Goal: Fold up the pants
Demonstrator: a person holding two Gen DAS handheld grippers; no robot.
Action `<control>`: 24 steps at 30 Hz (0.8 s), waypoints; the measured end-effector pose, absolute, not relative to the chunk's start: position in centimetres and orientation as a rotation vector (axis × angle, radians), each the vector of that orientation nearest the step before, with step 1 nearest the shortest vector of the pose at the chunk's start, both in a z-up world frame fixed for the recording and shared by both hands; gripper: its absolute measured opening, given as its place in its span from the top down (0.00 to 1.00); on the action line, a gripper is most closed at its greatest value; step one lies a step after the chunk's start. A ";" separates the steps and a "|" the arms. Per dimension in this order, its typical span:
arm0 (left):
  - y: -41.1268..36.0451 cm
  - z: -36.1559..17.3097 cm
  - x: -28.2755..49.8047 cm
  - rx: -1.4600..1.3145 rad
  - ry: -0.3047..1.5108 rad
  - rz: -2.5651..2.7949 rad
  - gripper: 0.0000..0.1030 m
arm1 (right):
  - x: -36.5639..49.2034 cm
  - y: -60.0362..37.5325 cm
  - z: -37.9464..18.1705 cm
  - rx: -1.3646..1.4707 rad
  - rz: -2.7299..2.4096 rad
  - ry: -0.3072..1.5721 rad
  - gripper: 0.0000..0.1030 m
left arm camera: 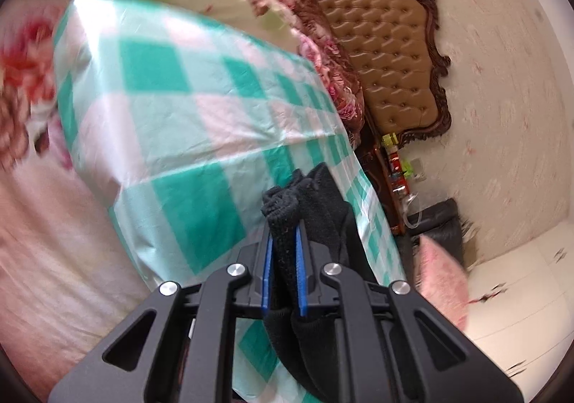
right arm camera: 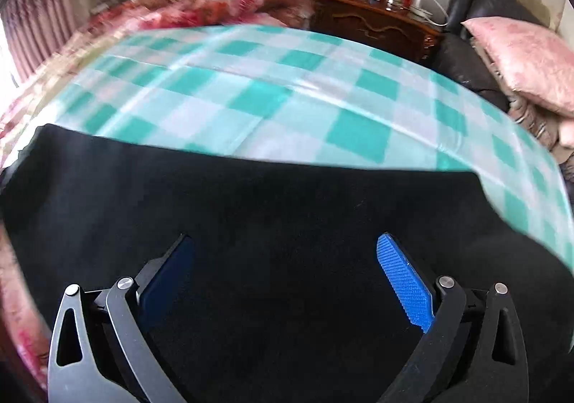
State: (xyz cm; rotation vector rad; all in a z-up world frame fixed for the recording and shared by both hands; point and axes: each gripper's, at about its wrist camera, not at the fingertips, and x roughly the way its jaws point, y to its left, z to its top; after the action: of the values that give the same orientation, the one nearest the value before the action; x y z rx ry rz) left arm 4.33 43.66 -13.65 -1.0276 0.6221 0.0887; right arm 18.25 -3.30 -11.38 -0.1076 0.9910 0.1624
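Observation:
The black pants (right arm camera: pixel 251 209) lie spread on a green-and-white checked sheet (right arm camera: pixel 287 94) on the bed. My right gripper (right arm camera: pixel 287 241) is open just above the black cloth, its blue pads (right arm camera: pixel 405 281) wide apart and empty. In the left wrist view my left gripper (left arm camera: pixel 283 234) is shut on a bunched edge of the black pants (left arm camera: pixel 305 195), which hangs down below the fingers, lifted off the checked sheet (left arm camera: pixel 179 116).
A tufted brown headboard (left arm camera: pixel 387 44) and floral bedding (right arm camera: pixel 201 1) lie beyond the sheet. A dark wooden nightstand (right arm camera: pixel 376 19) with jars stands beside the bed. A black chair (right arm camera: pixel 462 58) holds a pink pillow (right arm camera: pixel 527 58). Pink curtains (right arm camera: pixel 39 19) hang at left.

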 end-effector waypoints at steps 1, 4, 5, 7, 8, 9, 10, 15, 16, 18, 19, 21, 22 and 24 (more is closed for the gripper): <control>43.1 -12.5 4.4 -0.971 0.621 0.097 0.90 | 17.6 -3.2 -11.2 -0.097 0.174 0.993 0.06; 40.2 -8.5 4.8 -0.749 0.632 0.141 0.90 | 16.1 -4.4 -10.6 0.009 0.217 1.025 0.06; 39.1 -7.4 4.9 -0.681 0.630 0.151 0.90 | 15.9 -5.0 -10.5 0.051 0.224 1.034 0.06; 35.0 -4.1 5.0 -0.462 0.618 0.170 0.90 | 15.8 -7.1 -10.1 0.154 0.230 1.054 0.06; 32.5 -2.8 5.1 -0.347 0.610 0.173 0.90 | 15.9 -7.8 -10.0 0.191 0.228 1.061 0.06; 29.9 -1.6 5.0 -0.233 0.599 0.171 0.90 | 15.9 -8.9 -9.8 0.243 0.224 1.067 0.06; 25.8 -0.4 4.8 -0.072 0.576 0.161 0.90 | 15.9 -9.5 -9.7 0.274 0.223 1.069 0.06; 7.6 -2.5 1.5 0.507 0.449 0.007 0.90 | 15.8 -13.8 -9.7 0.464 0.216 1.080 0.06; 5.3 -3.8 0.8 0.576 0.436 -0.032 0.90 | 15.8 -14.3 -9.9 0.490 0.216 1.084 0.06; 0.2 -8.9 -1.2 0.779 0.411 -0.112 0.90 | 15.8 -15.2 -10.6 0.551 0.229 1.107 0.06; -1.1 -10.8 -1.7 0.839 0.416 -0.139 0.90 | 15.7 -15.3 -10.9 0.569 0.237 1.119 0.06; -2.4 -13.7 -2.4 0.900 0.440 -0.187 0.89 | 15.7 -15.4 -11.3 0.594 0.257 1.141 0.06; -2.5 -14.7 -2.5 0.923 0.441 -0.179 0.88 | 15.6 -15.3 -11.4 0.611 0.275 1.153 0.06; -2.3 -15.4 -2.7 0.956 0.415 -0.163 0.80 | 15.7 -14.9 -11.6 0.654 0.330 1.172 0.08</control>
State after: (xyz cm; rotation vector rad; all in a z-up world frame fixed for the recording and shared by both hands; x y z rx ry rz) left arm -2.66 -2.34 -15.44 0.9556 0.4146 -0.1631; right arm 15.73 -14.87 -11.59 0.6545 1.1724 0.3295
